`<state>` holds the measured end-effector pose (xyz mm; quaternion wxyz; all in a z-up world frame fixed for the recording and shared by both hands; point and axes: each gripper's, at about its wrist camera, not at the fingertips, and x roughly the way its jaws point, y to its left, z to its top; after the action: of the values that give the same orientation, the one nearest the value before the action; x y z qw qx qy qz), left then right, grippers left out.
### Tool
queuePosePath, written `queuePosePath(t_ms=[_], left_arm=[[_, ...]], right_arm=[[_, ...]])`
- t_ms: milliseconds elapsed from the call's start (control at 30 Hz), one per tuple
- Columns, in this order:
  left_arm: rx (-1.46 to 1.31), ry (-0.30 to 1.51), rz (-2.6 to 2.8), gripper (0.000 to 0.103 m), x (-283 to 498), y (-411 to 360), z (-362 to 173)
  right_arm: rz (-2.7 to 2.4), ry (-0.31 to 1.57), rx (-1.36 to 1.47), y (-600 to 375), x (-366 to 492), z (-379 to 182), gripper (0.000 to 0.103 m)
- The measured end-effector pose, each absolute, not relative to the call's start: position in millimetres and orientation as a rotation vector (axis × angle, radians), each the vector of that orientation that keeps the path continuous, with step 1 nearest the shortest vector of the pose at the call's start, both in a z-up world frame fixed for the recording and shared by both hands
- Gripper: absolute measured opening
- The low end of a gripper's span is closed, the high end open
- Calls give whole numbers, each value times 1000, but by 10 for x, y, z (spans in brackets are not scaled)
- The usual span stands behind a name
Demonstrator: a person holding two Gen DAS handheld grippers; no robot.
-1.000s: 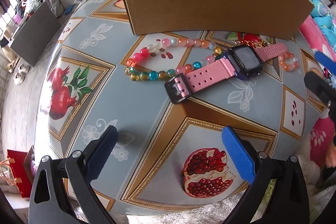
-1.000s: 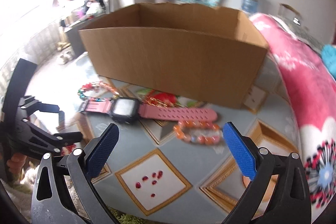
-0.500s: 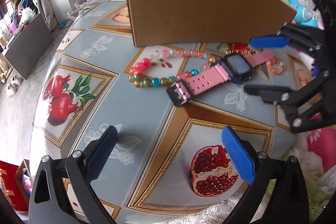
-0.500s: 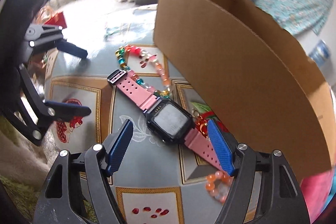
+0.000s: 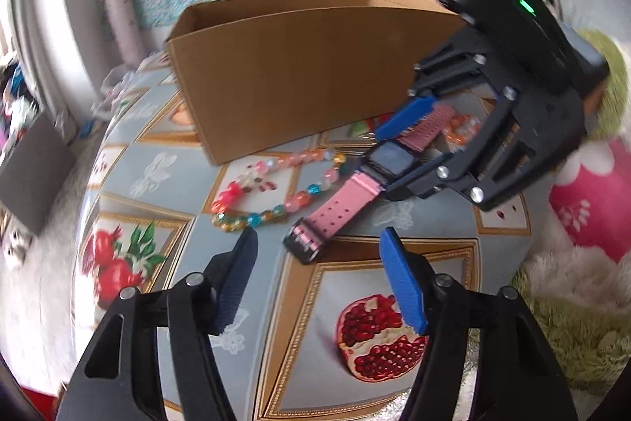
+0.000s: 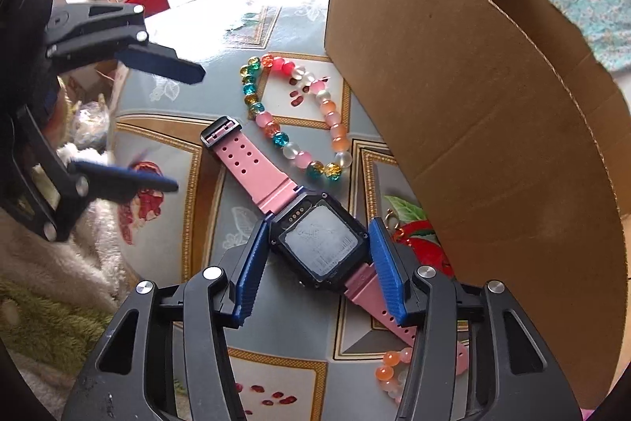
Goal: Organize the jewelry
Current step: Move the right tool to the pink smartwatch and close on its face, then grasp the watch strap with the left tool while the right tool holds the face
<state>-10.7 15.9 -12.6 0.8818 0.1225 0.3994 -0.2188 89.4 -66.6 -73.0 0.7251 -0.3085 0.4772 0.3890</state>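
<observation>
On the table (image 6: 169, 243) with the red fruit pictures lay a pink watch (image 6: 321, 243), flat, with its dark face up. The right hand-held gripper (image 6: 319, 273) was down over the watch, one blue pad on each side of the dark face. The pads sat right at the edges of the face, but I could not tell if they were squeezing it yet. The left hand-held gripper (image 5: 321, 281) was open with nothing in it, just near the buckle end of the strap. A long string of colored beads (image 6: 294, 117) lay in a loop beside the strap, close to a big brown cardboard box (image 6: 493, 129). A small orange bead bracelet (image 6: 388, 369) lay by the other end of the strap, partly under the right hand-held gripper.
</observation>
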Motion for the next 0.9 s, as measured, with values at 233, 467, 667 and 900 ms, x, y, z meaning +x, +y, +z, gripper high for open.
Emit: queuePosePath(t_ms=[233,467,667,900], left_arm=[[460,809,-506,63,-144,-195,-206],[629,776,-478,56,-108,-408,-311],[618,791,-472,34,6,-490,-324],[576,844,-458,12,253,-373,-365]], right_arm=[[970,1196,-560,-763,1204,-726,48],[1033,1264,-504,-802,1355,-658,48],[1058,1271,-436,-887,1307,-648,48],[1002,1223,-421,-871,1145,-644,52]])
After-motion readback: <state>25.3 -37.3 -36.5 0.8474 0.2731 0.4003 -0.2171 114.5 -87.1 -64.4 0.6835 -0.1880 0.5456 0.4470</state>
